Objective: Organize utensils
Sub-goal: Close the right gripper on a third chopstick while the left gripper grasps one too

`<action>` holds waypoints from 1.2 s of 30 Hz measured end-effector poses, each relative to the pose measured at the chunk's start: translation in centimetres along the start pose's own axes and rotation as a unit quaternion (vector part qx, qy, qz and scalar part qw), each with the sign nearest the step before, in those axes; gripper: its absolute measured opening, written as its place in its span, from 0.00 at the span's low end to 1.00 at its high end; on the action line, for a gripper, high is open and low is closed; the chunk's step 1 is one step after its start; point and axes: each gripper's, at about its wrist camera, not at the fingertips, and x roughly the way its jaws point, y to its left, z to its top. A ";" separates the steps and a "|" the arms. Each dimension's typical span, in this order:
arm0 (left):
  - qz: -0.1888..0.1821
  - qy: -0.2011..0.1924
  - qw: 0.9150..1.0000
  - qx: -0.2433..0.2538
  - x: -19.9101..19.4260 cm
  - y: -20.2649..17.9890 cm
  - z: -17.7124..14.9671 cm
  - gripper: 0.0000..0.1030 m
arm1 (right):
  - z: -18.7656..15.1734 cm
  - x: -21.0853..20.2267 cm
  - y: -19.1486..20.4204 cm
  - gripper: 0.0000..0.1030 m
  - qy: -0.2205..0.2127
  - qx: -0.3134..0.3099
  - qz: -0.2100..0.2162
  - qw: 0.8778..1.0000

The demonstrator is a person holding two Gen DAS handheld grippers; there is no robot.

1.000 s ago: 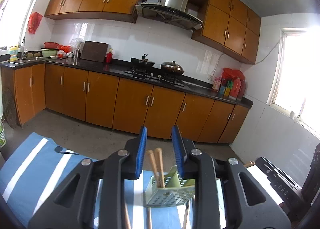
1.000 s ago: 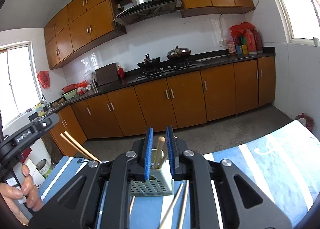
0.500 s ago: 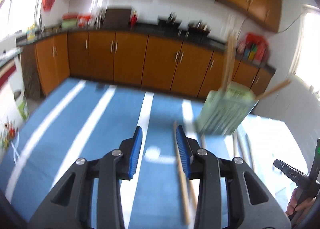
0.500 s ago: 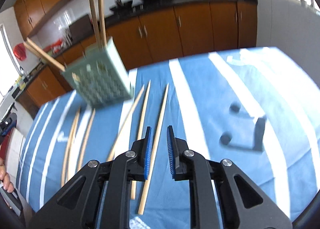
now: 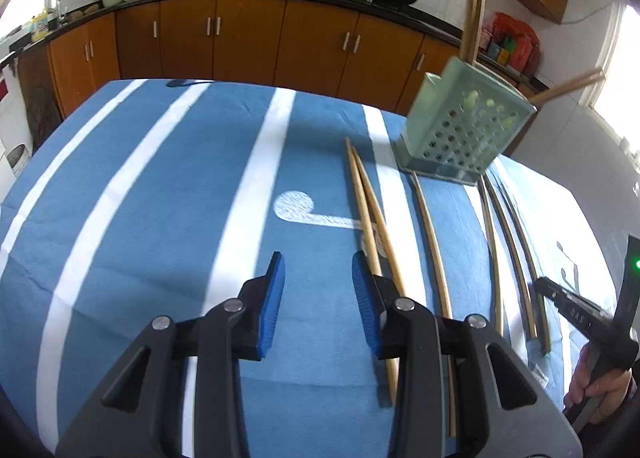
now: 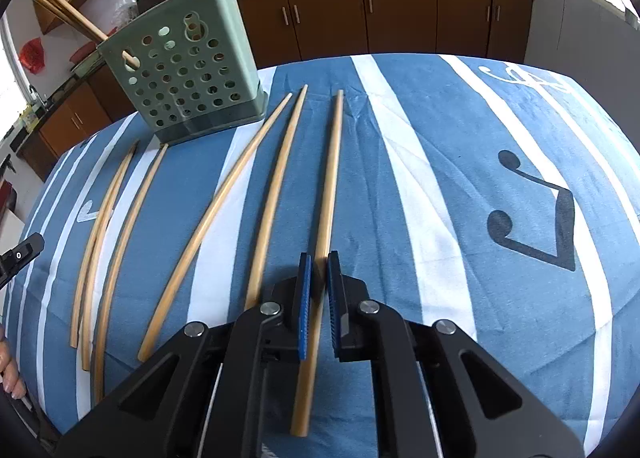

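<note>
Below, spread over the counter, blue cloth with white stripes [image 6: 460,186]. Toward the far edge, green perforated holder [image 6: 188,70] with chopsticks inside. Nearer the front edge, loose chopsticks. Left gripper [image 5: 318,294] with fingers parted on nothing, beside a pair [image 5: 370,214]. Right gripper [image 6: 318,298] with fingers clamped on one chopstick [image 6: 330,186].

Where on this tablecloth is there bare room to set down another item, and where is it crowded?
Free: the wide striped stretch of tablecloth left of the chopstick pair, and the patch around the black music note, right of the chopstick between the right gripper jaws. Crowded: in front of the green holder, where loose chopsticks lie side by side.
</note>
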 end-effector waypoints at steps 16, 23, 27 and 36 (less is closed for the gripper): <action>0.024 0.041 0.997 0.068 3.7 -4.7 -1.9 0.11 | 0.0 -0.4 -2.6 0.08 -0.006 0.030 -0.019 0.999; 0.062 0.032 0.997 0.046 4.3 -1.8 -0.1 0.08 | 0.3 -0.2 -2.4 0.08 -0.008 0.024 -0.013 1.000; 0.077 0.027 0.996 0.041 4.8 0.7 1.2 0.08 | 0.5 0.0 -2.2 0.08 -0.016 0.013 -0.018 1.000; 0.062 0.017 0.997 0.051 4.9 1.2 1.3 0.15 | 0.2 0.1 -1.7 0.08 -0.026 -0.010 -0.031 0.999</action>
